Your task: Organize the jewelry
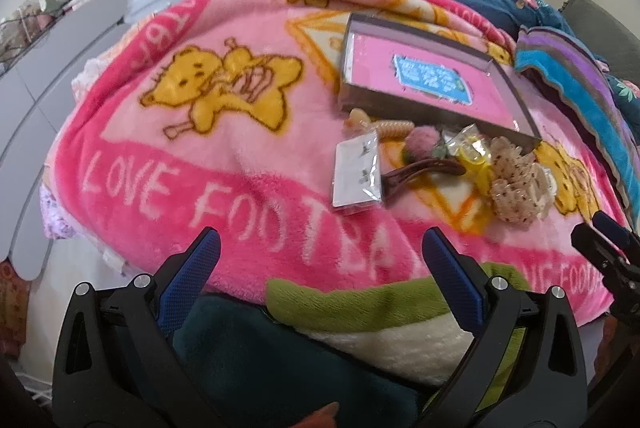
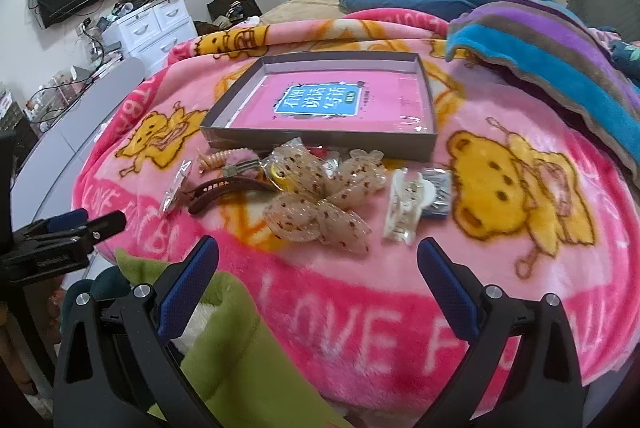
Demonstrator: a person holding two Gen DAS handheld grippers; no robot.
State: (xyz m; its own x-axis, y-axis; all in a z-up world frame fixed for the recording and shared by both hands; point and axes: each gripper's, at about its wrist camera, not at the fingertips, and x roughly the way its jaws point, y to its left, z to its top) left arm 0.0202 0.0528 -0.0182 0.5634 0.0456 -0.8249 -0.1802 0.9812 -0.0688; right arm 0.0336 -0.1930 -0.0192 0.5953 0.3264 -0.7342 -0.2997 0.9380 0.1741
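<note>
Jewelry pile: hair clips and small packets (image 2: 304,188) lie loose on pink teddy-bear fleece blanket (image 2: 500,268), just beside near wall of shallow grey cardboard box (image 2: 320,140).
Speckled translucent bow clip (image 2: 320,208): likely light, stiff plastic, slippery; take it at the centre knot.
White plastic claw clip (image 2: 406,206): rigid, springy; grip across its body.
Clear-bagged earring card (image 1: 356,172): flat, slick film; pinch an edge.
Left gripper (image 1: 320,280): wide, empty, touching nothing.
Right gripper (image 2: 318,280): wide, empty, short of pile.

Black tool (image 2: 318,256), blue textured pads (image 2: 188,286), silver screws.
</note>
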